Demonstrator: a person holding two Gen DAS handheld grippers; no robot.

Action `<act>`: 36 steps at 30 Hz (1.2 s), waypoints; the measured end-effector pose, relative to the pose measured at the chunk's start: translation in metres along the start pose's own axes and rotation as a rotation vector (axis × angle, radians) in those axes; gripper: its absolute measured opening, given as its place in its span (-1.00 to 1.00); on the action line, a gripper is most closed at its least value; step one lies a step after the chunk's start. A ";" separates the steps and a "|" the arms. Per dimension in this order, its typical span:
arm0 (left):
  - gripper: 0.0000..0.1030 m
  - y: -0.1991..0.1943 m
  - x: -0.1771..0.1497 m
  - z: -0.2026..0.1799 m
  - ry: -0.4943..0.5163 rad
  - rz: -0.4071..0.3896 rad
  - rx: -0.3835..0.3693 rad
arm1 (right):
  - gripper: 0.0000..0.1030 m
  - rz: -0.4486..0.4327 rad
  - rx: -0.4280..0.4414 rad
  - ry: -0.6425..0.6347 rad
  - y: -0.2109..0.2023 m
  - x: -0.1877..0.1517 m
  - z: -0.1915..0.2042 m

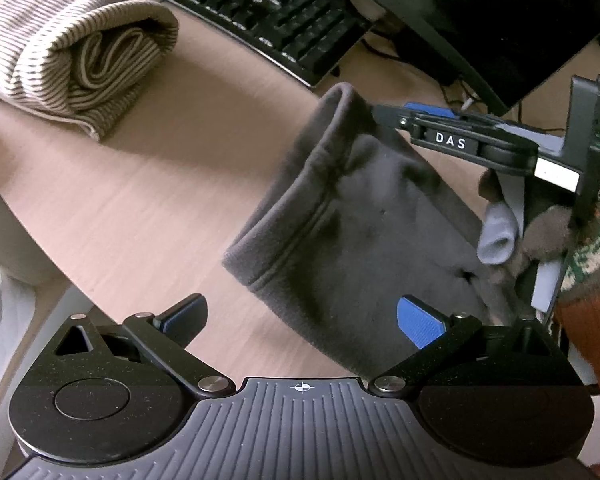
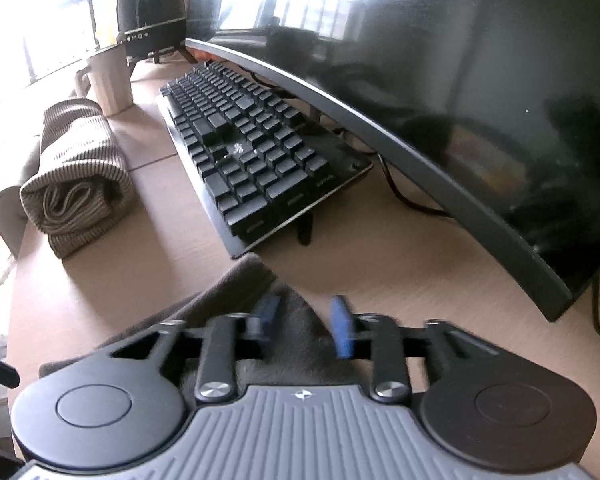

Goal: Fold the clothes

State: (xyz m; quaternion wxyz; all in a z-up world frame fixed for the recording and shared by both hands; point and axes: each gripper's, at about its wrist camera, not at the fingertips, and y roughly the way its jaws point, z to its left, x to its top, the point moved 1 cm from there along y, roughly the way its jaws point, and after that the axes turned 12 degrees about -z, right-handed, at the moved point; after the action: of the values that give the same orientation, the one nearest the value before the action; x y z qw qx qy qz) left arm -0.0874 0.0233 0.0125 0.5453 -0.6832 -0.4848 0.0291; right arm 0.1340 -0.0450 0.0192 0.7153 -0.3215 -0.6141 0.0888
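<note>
A dark grey fleece garment [image 1: 352, 220] lies folded on the wooden desk [image 1: 140, 200], its hemmed edge facing left. My left gripper [image 1: 300, 320] hovers just in front of it, jaws wide open and empty. My right gripper [image 1: 384, 114] reaches in from the right at the garment's far top corner; in its own view [image 2: 306, 324] the blue pads [image 2: 342, 328] stand partly apart with grey cloth [image 2: 292, 320] between them, blurred. A folded brown-and-cream striped sweater [image 1: 72, 52] lies at the far left and also shows in the right wrist view [image 2: 76, 184].
A black keyboard [image 2: 256, 156] and a dark curved monitor [image 2: 480, 92] stand behind the garment. A cream mug [image 2: 110, 80] and a black speaker [image 2: 152, 12] sit at the far end. Cables [image 2: 412, 196] run under the monitor. The desk edge is at the left.
</note>
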 end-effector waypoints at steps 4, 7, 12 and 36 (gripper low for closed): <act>1.00 -0.002 -0.003 0.005 -0.022 -0.005 0.015 | -0.01 0.033 0.075 0.029 0.018 -0.002 -0.001; 1.00 -0.003 -0.005 0.012 -0.053 -0.006 0.022 | -0.08 0.057 0.100 0.076 0.028 -0.007 -0.005; 1.00 -0.003 -0.001 0.018 -0.070 0.004 0.019 | -0.79 0.078 0.110 0.160 0.019 -0.002 -0.006; 1.00 -0.014 0.068 0.040 0.091 0.044 -0.199 | -0.73 0.085 0.003 0.280 -0.059 -0.058 0.142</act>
State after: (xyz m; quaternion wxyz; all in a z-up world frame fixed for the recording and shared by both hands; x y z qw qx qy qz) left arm -0.0830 0.0985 0.0401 0.4954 -0.7449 -0.4452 -0.0382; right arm -0.0275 -0.0712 0.0108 0.7899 -0.3555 -0.4942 0.0741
